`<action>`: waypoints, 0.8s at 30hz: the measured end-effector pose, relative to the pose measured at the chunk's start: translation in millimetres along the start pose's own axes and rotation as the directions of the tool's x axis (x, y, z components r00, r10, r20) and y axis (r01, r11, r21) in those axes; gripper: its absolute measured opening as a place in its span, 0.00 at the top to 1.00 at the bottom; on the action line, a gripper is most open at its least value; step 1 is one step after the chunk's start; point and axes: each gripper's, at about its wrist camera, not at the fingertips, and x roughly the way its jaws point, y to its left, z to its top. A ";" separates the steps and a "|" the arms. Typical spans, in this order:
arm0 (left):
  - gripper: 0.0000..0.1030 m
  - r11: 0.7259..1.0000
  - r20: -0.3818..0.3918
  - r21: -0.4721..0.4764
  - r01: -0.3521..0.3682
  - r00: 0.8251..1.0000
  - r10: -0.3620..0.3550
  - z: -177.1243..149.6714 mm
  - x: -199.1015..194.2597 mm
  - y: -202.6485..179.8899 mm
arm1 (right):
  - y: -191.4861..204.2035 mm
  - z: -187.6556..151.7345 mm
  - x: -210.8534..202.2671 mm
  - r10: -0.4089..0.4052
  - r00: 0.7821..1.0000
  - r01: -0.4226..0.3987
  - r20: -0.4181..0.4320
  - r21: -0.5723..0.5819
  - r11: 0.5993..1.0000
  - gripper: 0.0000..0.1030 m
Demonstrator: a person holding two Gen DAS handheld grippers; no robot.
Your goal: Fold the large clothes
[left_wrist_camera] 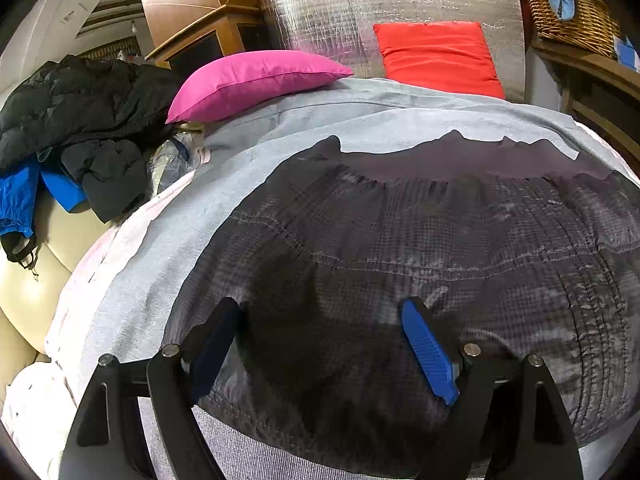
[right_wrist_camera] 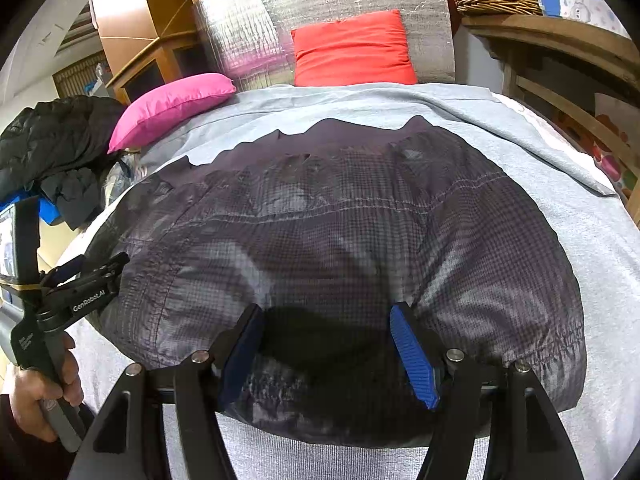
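A dark grey checked padded garment [left_wrist_camera: 420,240] [right_wrist_camera: 320,232] lies spread flat on a light grey sheet [left_wrist_camera: 168,248] [right_wrist_camera: 600,264] over the bed. A plain dark strip shows along the garment's far edge. My left gripper [left_wrist_camera: 320,312] hangs over the garment's near left part, jaws wide apart with nothing pinched between the blue pads [left_wrist_camera: 428,352]. My right gripper [right_wrist_camera: 328,312] stands open over the near middle, with only cloth lying below its pads [right_wrist_camera: 412,356]. In the right wrist view, the left gripper [right_wrist_camera: 102,264] shows at the garment's left edge, held by a hand [right_wrist_camera: 40,392].
A pink pillow [left_wrist_camera: 256,80] [right_wrist_camera: 172,104] and a red pillow [left_wrist_camera: 436,56] [right_wrist_camera: 352,48] lie at the bed's head against a silver foil panel [left_wrist_camera: 352,8]. Black and blue jackets [left_wrist_camera: 80,120] are piled at the left. A wicker basket [left_wrist_camera: 572,12] sits on wooden shelving at the right.
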 end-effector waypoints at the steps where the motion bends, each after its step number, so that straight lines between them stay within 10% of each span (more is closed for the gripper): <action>1: 0.18 1.000 0.000 0.000 0.000 1.000 0.000 0.0 -0.1 0.0 | 0.1 -0.1 0.0 0.000 1.000 0.000 0.000 0.000 1.000 0.32; 15: 0.18 0.999 -0.032 0.012 0.033 0.999 -0.033 8.2 5.2 3.2 | -5.3 5.7 -6.9 0.045 0.999 -0.045 -0.023 0.017 0.999 0.32; 21: 0.12 0.995 0.053 -0.050 0.089 0.995 -0.086 57.7 -6.7 51.8 | -74.0 47.7 -54.5 0.068 0.986 -0.092 0.152 0.158 0.983 0.19; 24: 0.04 0.987 -0.081 0.025 0.160 0.984 -0.158 79.8 33.6 63.3 | -122.3 67.6 -31.2 0.105 0.992 -0.121 0.075 0.261 0.958 0.17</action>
